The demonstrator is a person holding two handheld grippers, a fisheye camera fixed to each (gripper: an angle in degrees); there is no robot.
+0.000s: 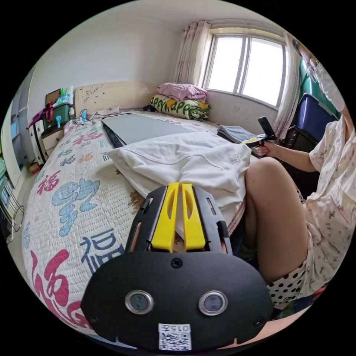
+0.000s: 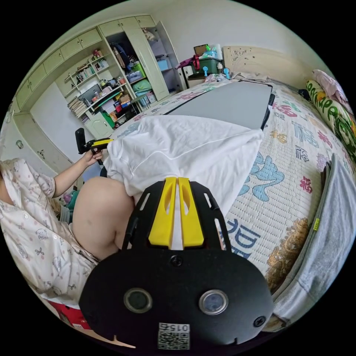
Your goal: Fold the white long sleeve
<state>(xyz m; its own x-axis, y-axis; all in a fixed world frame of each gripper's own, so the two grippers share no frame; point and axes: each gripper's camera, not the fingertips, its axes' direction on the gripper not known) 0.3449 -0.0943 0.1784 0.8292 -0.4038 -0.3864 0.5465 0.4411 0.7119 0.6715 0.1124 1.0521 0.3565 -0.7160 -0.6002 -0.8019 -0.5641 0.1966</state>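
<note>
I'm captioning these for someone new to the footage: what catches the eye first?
A bunched white long sleeve lies on a quilt with big colourful characters, at the bed's edge beside the seated person's knee. Each view's yellow-jawed hand-held gripper, left and right, sits nearly closed in the foreground. A grey board lies behind the garment.

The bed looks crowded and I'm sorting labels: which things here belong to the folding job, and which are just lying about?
Belongs to the job:
white long sleeve
left gripper
right gripper
grey board, lying under the garment's far edge

Just lying about:
folded grey clothes
green patterned pillow
pink bundle
green box
</note>
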